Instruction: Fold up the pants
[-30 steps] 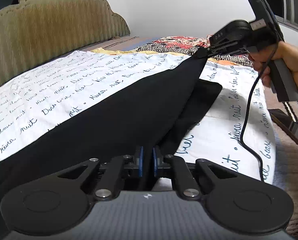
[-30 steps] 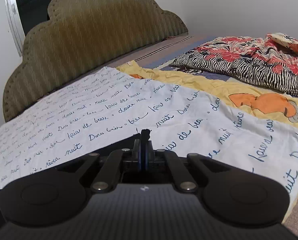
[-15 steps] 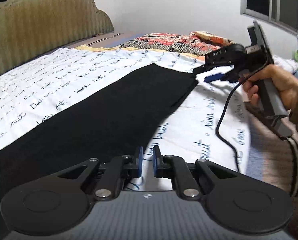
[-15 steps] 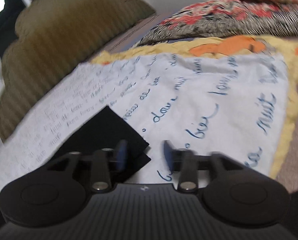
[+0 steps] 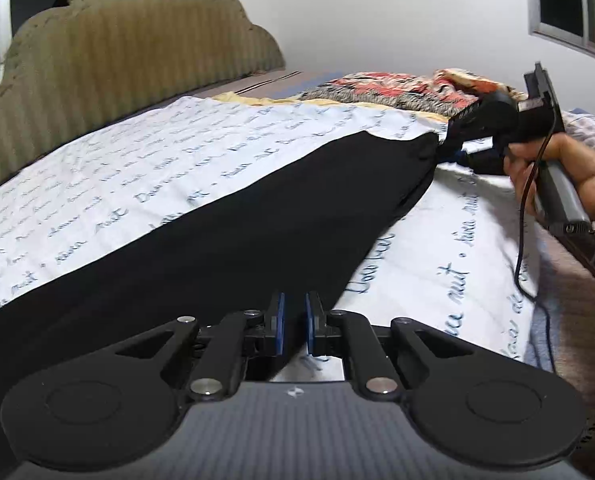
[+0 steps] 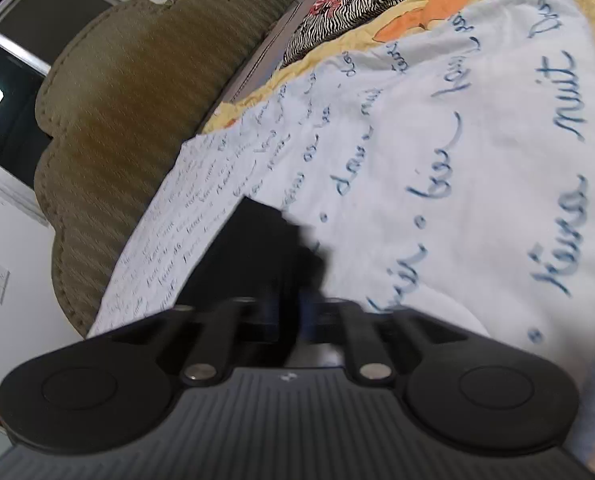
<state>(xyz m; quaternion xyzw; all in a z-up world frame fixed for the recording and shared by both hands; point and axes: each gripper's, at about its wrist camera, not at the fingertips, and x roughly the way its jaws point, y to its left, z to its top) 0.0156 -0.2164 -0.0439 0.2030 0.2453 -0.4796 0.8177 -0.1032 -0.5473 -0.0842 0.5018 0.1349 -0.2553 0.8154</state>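
Note:
Black pants (image 5: 257, 216) lie stretched long on the white sheet with blue script (image 5: 145, 160), folded lengthwise. My left gripper (image 5: 293, 322) sits at the near end, its blue pads a narrow gap apart with the pants' edge between them. My right gripper (image 5: 455, 150), held in a hand, is at the far end and pinches the pants' corner. In the blurred right wrist view the pants (image 6: 257, 252) run up to that gripper (image 6: 297, 312), with black cloth bunched between the fingers.
An olive padded headboard (image 5: 129, 60) runs along the left. A zebra and floral blanket (image 5: 397, 88) and a yellow sheet (image 6: 449, 16) lie at the far end. The right gripper's cable (image 5: 525, 240) hangs over the bed's right edge.
The lifted pant leg was laid flat and both grippers opened half a second ago. Now the right gripper has closed on the far corner and the left sits over the near edge.

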